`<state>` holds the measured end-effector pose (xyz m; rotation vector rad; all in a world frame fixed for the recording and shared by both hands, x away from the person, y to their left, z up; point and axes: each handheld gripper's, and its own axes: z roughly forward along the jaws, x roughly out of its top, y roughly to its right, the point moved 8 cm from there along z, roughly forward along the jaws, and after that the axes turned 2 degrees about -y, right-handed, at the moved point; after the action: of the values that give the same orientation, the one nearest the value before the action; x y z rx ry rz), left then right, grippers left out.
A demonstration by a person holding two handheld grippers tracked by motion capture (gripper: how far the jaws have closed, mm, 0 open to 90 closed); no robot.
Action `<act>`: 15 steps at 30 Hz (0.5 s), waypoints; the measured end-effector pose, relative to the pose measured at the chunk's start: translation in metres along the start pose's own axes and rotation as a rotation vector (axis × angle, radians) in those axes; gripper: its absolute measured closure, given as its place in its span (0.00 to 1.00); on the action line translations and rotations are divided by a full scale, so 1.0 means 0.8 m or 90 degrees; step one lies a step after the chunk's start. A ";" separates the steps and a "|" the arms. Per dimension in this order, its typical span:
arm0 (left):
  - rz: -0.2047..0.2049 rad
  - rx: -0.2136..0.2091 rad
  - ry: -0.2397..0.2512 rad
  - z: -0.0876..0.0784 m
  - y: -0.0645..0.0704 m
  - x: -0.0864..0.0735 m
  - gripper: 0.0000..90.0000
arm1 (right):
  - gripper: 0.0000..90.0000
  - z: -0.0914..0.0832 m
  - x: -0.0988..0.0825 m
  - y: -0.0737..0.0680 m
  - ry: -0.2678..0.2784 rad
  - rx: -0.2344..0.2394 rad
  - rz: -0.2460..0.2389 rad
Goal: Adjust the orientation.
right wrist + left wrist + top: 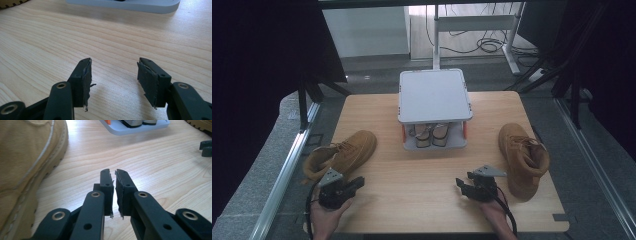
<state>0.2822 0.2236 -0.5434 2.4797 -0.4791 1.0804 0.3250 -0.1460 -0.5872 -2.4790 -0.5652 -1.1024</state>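
While beside the left gripper (357,184), tan boot (343,153), toe toward far right.

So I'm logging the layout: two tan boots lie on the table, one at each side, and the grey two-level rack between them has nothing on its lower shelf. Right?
Not quite. The two tan boots, left boot and right boot, do lie at each side, but the grey rack has a pair of shoes on its lower shelf. The high view shows them.
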 end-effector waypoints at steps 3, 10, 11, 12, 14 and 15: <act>0.010 -0.003 -0.005 0.004 0.004 -0.001 0.88 | 0.50 0.000 0.000 0.000 -0.001 -0.001 -0.002; 0.016 -0.002 -0.013 0.011 0.009 -0.004 0.81 | 0.48 0.002 -0.001 0.000 -0.007 -0.012 -0.010; 0.017 -0.002 -0.016 0.012 0.009 -0.005 0.81 | 0.48 0.002 -0.001 0.000 -0.007 -0.014 -0.012; 0.017 -0.002 -0.016 0.012 0.010 -0.004 0.81 | 0.48 0.002 -0.002 -0.001 -0.010 -0.013 -0.014; 0.018 -0.004 -0.014 0.012 0.012 -0.004 0.80 | 0.48 0.002 -0.002 -0.002 -0.011 -0.013 -0.018; 0.020 -0.006 -0.014 0.013 0.014 -0.004 0.80 | 0.48 0.002 -0.002 -0.002 -0.012 -0.012 -0.017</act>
<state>0.2816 0.2099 -0.5496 2.4868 -0.5288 1.0615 0.3242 -0.1438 -0.5890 -2.5074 -0.5983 -1.1011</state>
